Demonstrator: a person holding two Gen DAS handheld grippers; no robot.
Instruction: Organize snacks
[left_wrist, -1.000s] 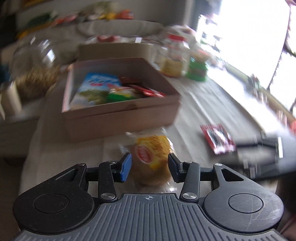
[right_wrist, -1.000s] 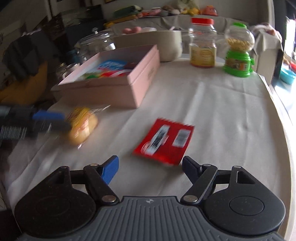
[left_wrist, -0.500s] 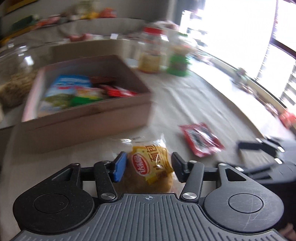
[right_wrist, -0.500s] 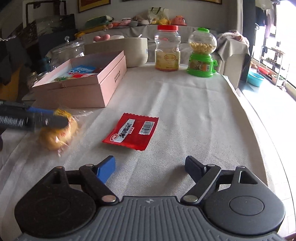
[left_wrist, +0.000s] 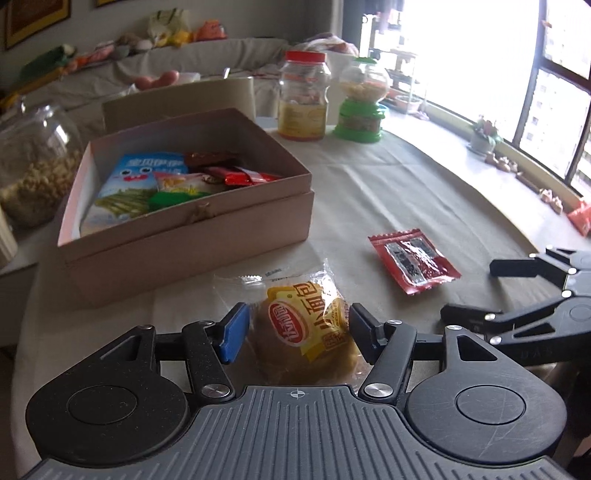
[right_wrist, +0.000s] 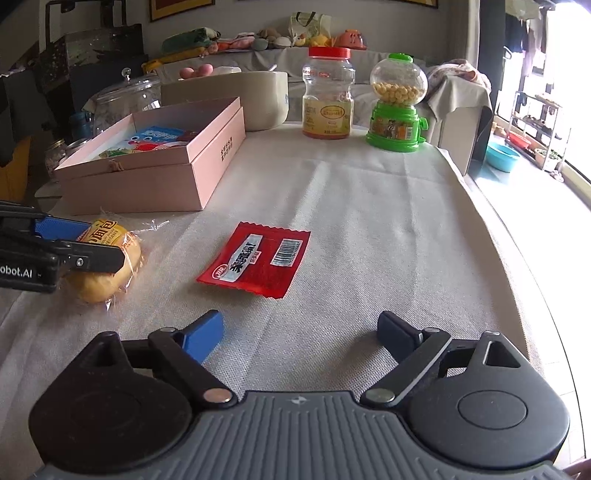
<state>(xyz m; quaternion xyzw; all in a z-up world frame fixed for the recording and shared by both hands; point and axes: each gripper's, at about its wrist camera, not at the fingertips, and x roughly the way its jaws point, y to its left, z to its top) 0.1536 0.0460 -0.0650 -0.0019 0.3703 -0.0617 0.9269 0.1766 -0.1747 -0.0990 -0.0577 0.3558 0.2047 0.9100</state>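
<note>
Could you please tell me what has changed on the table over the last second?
Both tools' jaws are opening: the left tool now straddles the wrapped bun more widely, its pads not pressing it; the right tool spreads with nothing between. The bun, the red packet and the pink box stayed put.

tabletop (right_wrist: 369, 206): beige woven cloth, matt, rough
red foil sachet (right_wrist: 255, 260): glossy plastic
pink rectangular box (right_wrist: 147, 177): matt smooth cardboard

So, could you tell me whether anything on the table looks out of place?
Two snacks lie loose on the tablecloth, outside the open pink box where the others sit: a wrapped bun between the left gripper's opening jaws, and a red packet ahead of the right gripper.
</note>
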